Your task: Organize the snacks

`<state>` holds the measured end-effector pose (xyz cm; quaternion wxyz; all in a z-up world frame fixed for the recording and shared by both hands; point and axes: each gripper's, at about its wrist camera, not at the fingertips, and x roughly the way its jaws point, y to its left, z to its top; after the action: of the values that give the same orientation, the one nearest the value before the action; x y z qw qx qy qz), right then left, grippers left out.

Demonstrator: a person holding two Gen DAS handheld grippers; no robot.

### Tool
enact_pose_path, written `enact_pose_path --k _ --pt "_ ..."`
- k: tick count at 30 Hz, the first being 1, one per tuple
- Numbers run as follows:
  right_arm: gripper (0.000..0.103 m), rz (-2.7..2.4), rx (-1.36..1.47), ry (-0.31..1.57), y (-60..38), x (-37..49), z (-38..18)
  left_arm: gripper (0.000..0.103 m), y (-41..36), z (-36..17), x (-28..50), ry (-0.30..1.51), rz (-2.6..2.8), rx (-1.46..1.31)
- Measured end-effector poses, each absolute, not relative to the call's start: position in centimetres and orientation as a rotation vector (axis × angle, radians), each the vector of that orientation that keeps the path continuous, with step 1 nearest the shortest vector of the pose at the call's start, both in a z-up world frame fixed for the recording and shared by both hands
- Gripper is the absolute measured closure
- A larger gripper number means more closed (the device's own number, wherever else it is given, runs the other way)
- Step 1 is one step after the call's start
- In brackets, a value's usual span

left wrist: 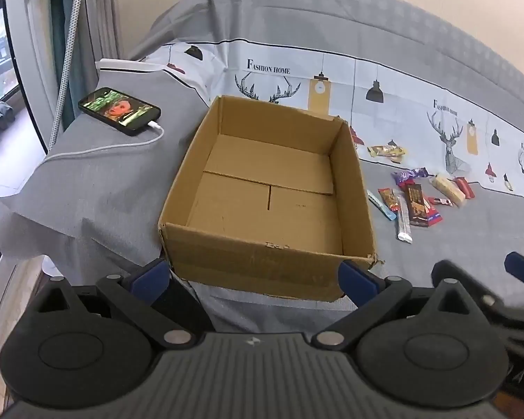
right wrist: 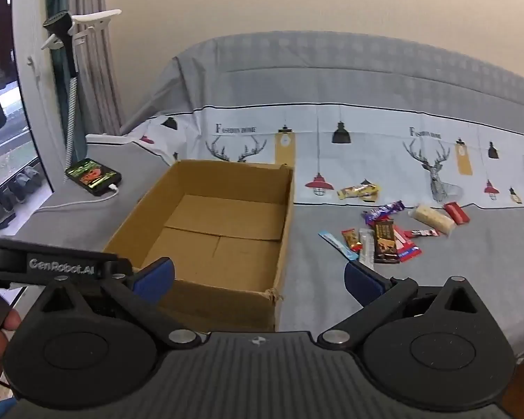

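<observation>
I see a plain brown box (left wrist: 269,188) on a grey cloth (left wrist: 97,181) with a white band printed with deer heads and black, red lamps. Wrappers (right wrist: 387,241) are yellow, purple, red, brown, blue. My finger pads (right wrist: 153,276) are blue.

Empty cardboard box (left wrist: 269,188) left of scattered snacks (left wrist: 415,195).
</observation>
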<state>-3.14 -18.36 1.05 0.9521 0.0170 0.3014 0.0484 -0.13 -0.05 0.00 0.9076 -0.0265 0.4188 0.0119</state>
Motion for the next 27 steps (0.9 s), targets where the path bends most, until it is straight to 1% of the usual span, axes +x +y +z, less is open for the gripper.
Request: enact_pose_path --k 10,27 --pt "0.0 0.116 0.029 0.621 -18.4 -3.6 1.6 0.0 0.1 -0.5 -0.6 0.857 0.026 -0.038" --pt "0.0 0.131 0.039 0.664 -18.5 -3.0 0.6 0.0 -0.3 -1.1 0.3 0.913 0.038 -0.01"
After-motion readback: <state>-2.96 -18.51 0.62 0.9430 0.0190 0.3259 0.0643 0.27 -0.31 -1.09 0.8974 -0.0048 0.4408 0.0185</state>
